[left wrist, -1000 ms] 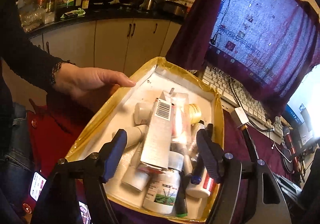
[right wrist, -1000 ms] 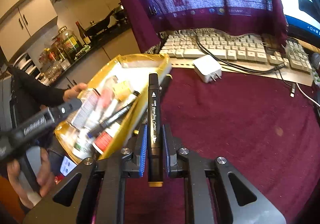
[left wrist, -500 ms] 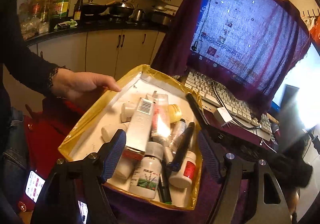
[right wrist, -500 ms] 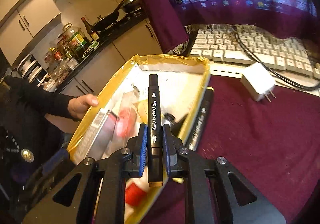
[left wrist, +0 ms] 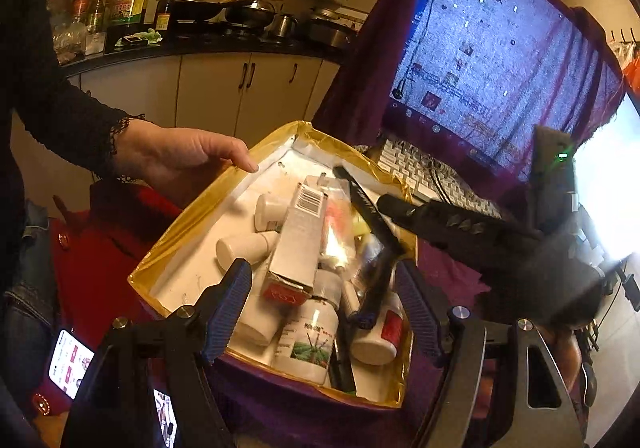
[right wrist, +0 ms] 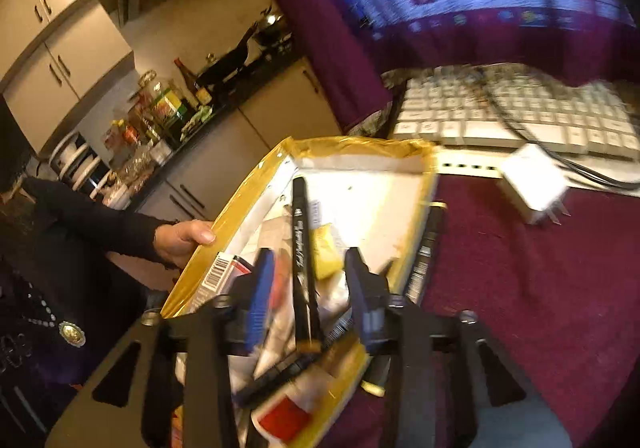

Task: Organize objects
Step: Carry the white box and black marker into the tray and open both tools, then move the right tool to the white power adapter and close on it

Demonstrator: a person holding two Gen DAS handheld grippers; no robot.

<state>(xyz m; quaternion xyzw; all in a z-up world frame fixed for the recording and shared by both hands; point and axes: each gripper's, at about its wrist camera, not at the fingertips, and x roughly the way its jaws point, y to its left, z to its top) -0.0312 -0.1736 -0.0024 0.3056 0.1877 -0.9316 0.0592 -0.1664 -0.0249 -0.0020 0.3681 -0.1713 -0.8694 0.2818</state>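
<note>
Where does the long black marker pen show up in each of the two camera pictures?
Left wrist view: the black marker is blurred, right of centre, slanting over the pile in the gold-rimmed box, ahead of the right gripper.
Right wrist view: it stands lengthwise at centre, loose between the just-opened jaws of the right gripper, pads clear of it.
Shared landmark: the barcoded carton in the box.

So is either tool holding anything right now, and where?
Nothing. The right tool has just opened; the black marker sits loose between its fingers over the box. Left tool open, empty.
</note>
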